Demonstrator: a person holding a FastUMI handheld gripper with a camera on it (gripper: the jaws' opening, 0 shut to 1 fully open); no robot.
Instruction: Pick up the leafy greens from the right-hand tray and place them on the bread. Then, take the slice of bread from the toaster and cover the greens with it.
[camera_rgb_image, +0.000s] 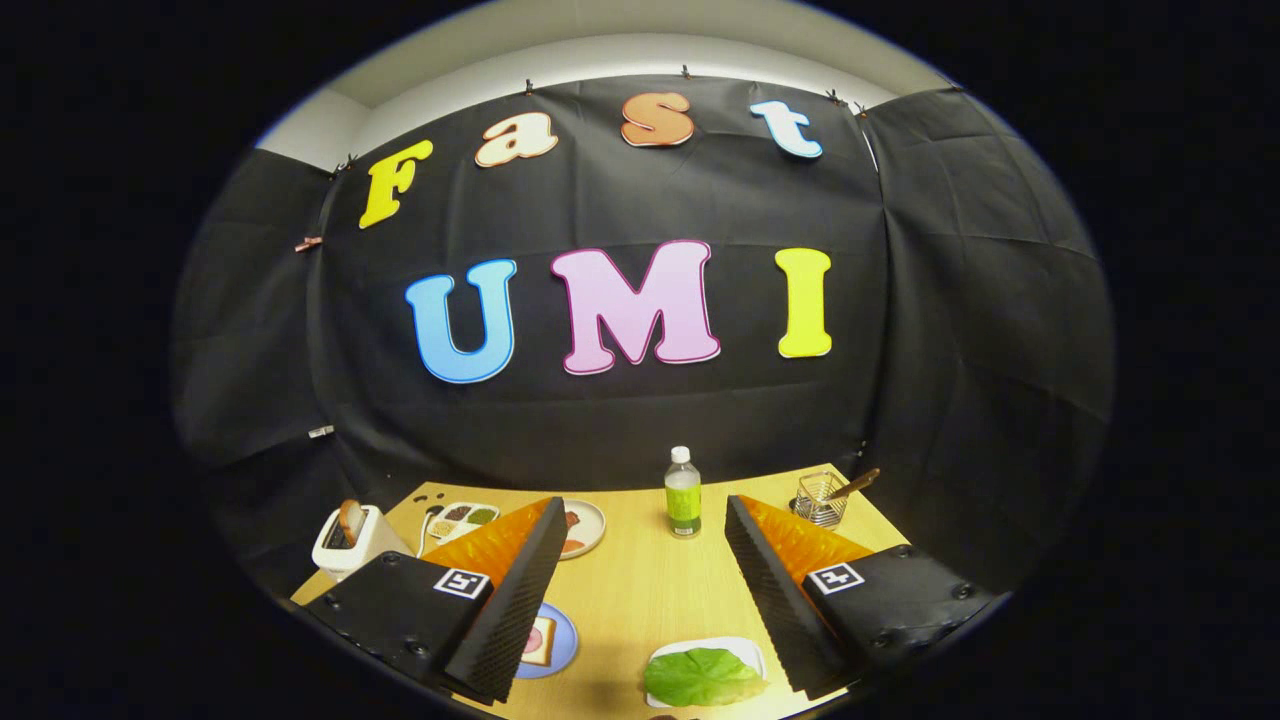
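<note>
My gripper (640, 600) is open and held high above a light wooden table (640, 580), with nothing between its fingers. A large green leaf (703, 677) lies on a white tray (752, 652) close below, just inside the right finger (775, 590). Beside the left finger (510, 600), a blue plate (562, 640) carries a slice of bread (541, 641) with a pink topping. Beyond the left finger stands a white toaster (345, 545) with a slice of bread (351, 521) sticking up out of its slot.
A green-labelled bottle (683, 492) stands far ahead between the fingers. A wire basket (821, 498) with a wooden-handled tool sits at the back right. A divided dish of seasonings (462, 517) and a small plate (585, 527) lie behind the left finger.
</note>
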